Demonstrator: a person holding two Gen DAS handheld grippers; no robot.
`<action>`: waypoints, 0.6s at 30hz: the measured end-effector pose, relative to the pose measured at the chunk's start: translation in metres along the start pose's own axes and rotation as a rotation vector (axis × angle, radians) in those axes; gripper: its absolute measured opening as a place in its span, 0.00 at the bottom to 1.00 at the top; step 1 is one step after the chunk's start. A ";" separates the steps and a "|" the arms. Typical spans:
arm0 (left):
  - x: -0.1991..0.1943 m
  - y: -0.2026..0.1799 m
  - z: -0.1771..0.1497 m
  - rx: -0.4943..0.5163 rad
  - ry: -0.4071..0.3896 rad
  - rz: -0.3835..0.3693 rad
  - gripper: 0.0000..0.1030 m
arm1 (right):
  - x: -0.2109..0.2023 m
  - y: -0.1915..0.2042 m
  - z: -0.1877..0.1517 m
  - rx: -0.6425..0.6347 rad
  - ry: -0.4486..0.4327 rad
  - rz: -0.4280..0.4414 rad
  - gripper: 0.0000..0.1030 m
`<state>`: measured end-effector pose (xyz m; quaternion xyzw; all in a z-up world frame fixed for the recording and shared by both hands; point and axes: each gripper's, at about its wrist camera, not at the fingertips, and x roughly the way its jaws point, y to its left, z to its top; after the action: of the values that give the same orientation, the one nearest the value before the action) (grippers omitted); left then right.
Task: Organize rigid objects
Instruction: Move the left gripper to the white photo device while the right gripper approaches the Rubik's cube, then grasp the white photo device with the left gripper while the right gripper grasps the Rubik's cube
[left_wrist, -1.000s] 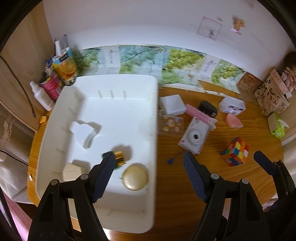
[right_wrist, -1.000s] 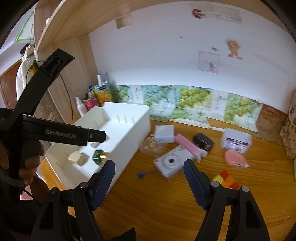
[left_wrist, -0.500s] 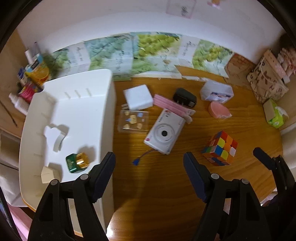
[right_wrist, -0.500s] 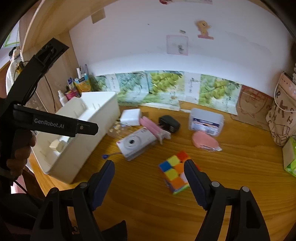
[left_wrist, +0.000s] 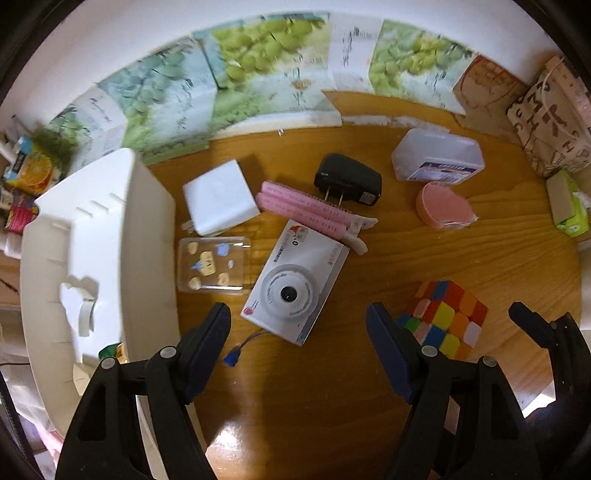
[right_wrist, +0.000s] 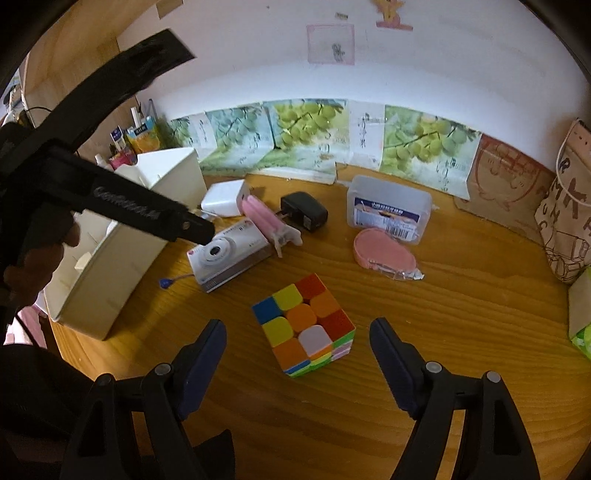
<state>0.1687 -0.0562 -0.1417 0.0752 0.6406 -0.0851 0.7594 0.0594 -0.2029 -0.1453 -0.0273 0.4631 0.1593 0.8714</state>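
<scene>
My left gripper (left_wrist: 299, 332) is open and points straight down at the wooden desk, with a white toy camera (left_wrist: 291, 291) just beyond its fingertips and nothing between them. The white bin (left_wrist: 147, 236) stands to its left, holding a white heart-shaped piece (left_wrist: 79, 302) and a green and gold item (left_wrist: 112, 349). My right gripper (right_wrist: 299, 339) is open too. A colourful puzzle cube (right_wrist: 303, 328) sits on the desk in the gap between its fingers, and the pads stand apart from it. In the right wrist view the left gripper's black body (right_wrist: 110, 195) hangs over the camera (right_wrist: 225, 254).
Behind the camera lie a white charger (left_wrist: 219, 199), pink clips (left_wrist: 310, 210), a black plug (left_wrist: 347, 181), a clear labelled box (left_wrist: 437, 162), a pink round case (left_wrist: 443, 206) and a small clear case (left_wrist: 212, 264). Paper bags (right_wrist: 565, 221) stand at the right edge.
The left gripper has swung from above the bin rightward and lower, over the camera. The right gripper has moved right and down, so the cube now lies between its fingers.
</scene>
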 end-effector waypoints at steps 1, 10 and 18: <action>0.004 -0.001 0.003 0.000 0.013 0.001 0.76 | 0.002 -0.001 0.000 -0.001 0.006 0.002 0.78; 0.044 -0.003 0.022 -0.002 0.119 -0.011 0.76 | 0.023 -0.010 0.002 0.008 0.063 0.013 0.78; 0.059 -0.003 0.029 -0.009 0.146 -0.019 0.78 | 0.034 -0.013 0.002 0.017 0.103 0.012 0.78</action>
<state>0.2060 -0.0678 -0.1949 0.0718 0.6953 -0.0837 0.7102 0.0827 -0.2062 -0.1734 -0.0252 0.5090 0.1588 0.8456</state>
